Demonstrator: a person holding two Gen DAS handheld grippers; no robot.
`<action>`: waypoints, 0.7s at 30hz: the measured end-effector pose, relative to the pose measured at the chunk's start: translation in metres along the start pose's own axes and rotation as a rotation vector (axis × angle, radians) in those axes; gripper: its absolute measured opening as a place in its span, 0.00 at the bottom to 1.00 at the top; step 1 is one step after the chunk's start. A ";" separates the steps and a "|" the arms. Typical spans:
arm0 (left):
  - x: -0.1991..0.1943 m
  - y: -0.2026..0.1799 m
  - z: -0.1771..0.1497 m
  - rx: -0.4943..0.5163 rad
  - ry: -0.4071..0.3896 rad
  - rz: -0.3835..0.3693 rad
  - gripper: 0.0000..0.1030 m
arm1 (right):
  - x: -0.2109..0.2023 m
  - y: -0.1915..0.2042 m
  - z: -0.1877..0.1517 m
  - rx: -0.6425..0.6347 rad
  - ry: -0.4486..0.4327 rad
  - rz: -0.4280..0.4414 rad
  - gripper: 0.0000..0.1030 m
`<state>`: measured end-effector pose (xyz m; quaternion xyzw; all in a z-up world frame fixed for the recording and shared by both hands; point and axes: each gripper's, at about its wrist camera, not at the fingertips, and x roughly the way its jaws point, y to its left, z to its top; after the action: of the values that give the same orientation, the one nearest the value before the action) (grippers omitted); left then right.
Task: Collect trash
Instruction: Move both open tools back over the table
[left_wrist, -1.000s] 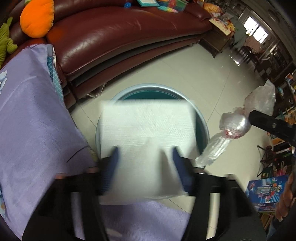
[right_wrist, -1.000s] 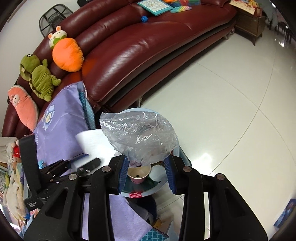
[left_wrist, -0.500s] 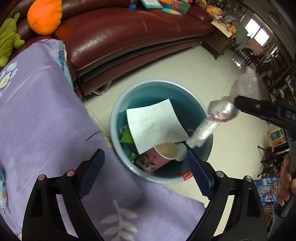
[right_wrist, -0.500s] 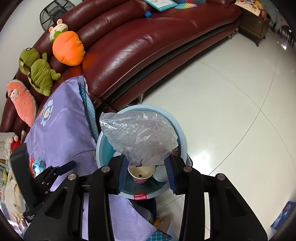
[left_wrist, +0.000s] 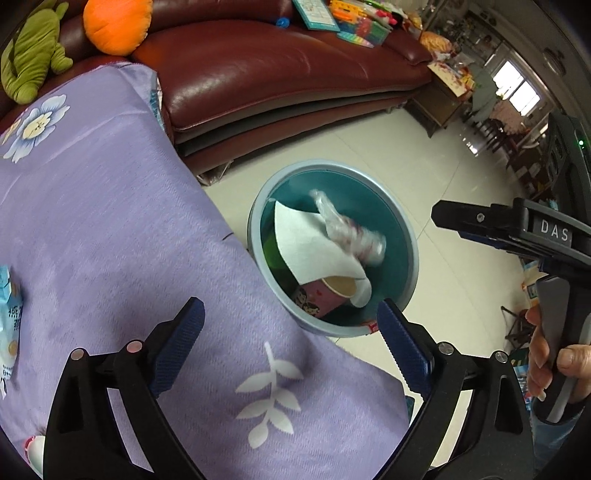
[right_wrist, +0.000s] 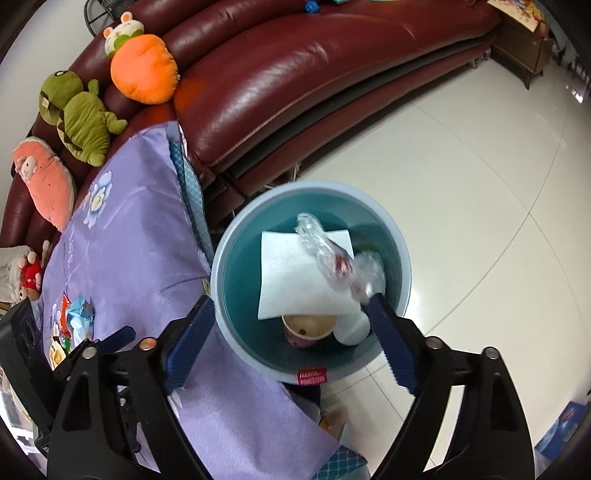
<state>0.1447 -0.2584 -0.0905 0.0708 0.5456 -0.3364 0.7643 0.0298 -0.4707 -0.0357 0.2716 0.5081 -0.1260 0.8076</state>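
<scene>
A round blue trash bin stands on the floor beside the purple-clothed table. Inside lie a white napkin, a crumpled clear plastic bag on top of it, and a pink paper cup. My left gripper is open and empty above the table edge, near the bin. My right gripper is open and empty directly above the bin; it also shows from the side in the left wrist view.
The purple floral tablecloth covers the table left of the bin. Light blue wrappers lie on it. A dark red leather sofa with plush toys stands behind. White tiled floor lies right.
My left gripper let go of the napkin, which fell into the bin, then pulled back over the table. My right gripper opened and the plastic bag dropped into the bin.
</scene>
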 end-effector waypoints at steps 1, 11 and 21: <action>-0.002 0.001 -0.002 -0.001 -0.001 0.000 0.92 | 0.000 0.001 -0.003 0.002 0.009 -0.001 0.81; -0.032 0.008 -0.017 -0.013 -0.051 -0.011 0.92 | -0.012 0.029 -0.023 -0.074 0.017 -0.045 0.81; -0.073 0.022 -0.050 -0.046 -0.112 0.002 0.92 | -0.025 0.078 -0.058 -0.210 0.018 -0.032 0.81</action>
<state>0.1056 -0.1860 -0.0514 0.0348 0.5093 -0.3267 0.7954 0.0128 -0.3754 -0.0086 0.1785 0.5300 -0.0828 0.8249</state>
